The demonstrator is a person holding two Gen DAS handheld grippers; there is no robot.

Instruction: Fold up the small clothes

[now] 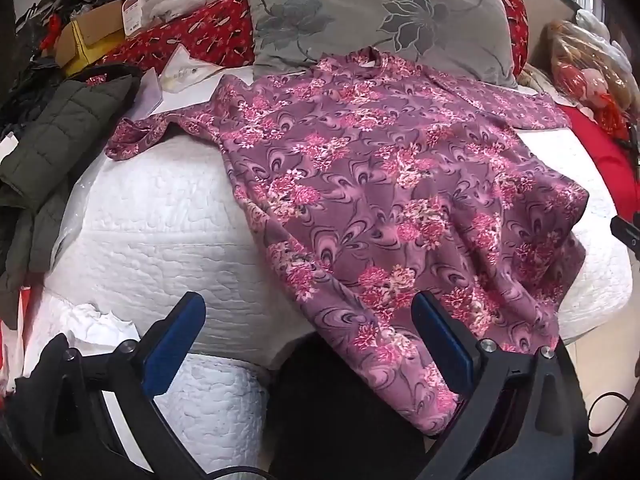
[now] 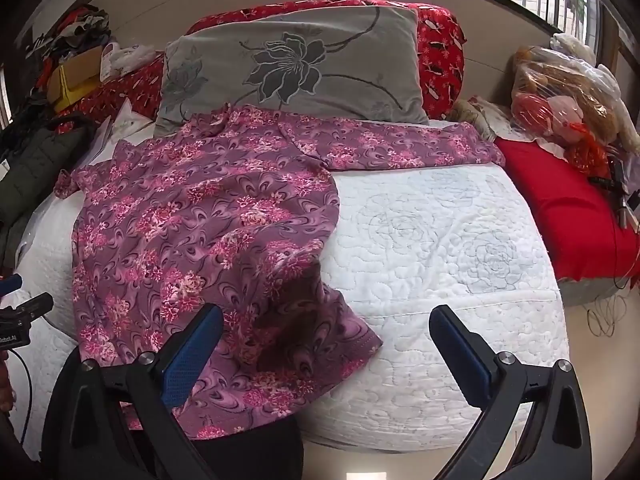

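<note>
Both grippers gape empty above the floral shirt [image 1: 384,208], spread collar-to-pillow along the white mattress [image 2: 440,240]; its hem lies nearest the left gripper [image 1: 308,344], left of the right gripper [image 2: 326,354].

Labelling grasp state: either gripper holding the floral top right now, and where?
Nothing held. Left gripper and right gripper both stand open above the floral top, whose hem hangs over the mattress edge.

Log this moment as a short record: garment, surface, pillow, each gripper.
garment: purple floral shirt, spread flat, sleeves out, hem hanging over the near edge
surface: white quilted mattress
pillow: grey flowered pillow, the shirt's collar overlapping its lower edge
left gripper: open, empty, above the hem
right gripper: open, empty, above the hem corner
</note>
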